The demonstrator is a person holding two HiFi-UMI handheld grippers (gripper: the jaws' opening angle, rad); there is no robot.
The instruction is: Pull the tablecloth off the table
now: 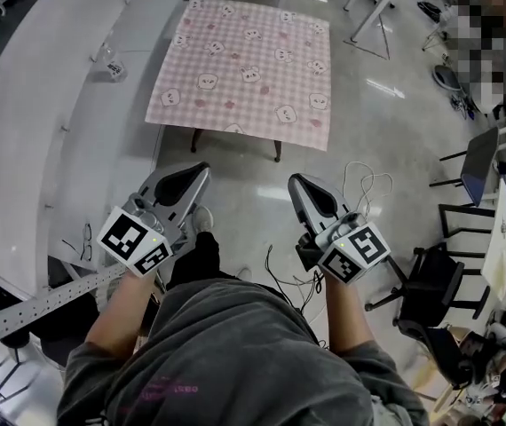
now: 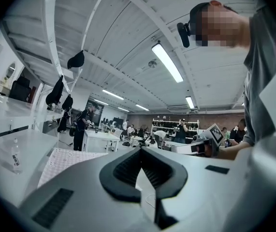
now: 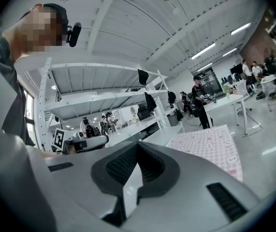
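Both left gripper (image 1: 198,174) and right gripper (image 1: 299,185) hang low in frame, fingers pressed together, empty, well short of the pink tablecloth (image 1: 246,65) spread on the counter (image 1: 277,152) upper centre; approach, probably; next: reach, spread, pinch its near hem.

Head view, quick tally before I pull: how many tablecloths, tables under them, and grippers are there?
tablecloth: 1
table, only its legs showing: 1
grippers: 2, the left gripper and the right gripper
Total: 4
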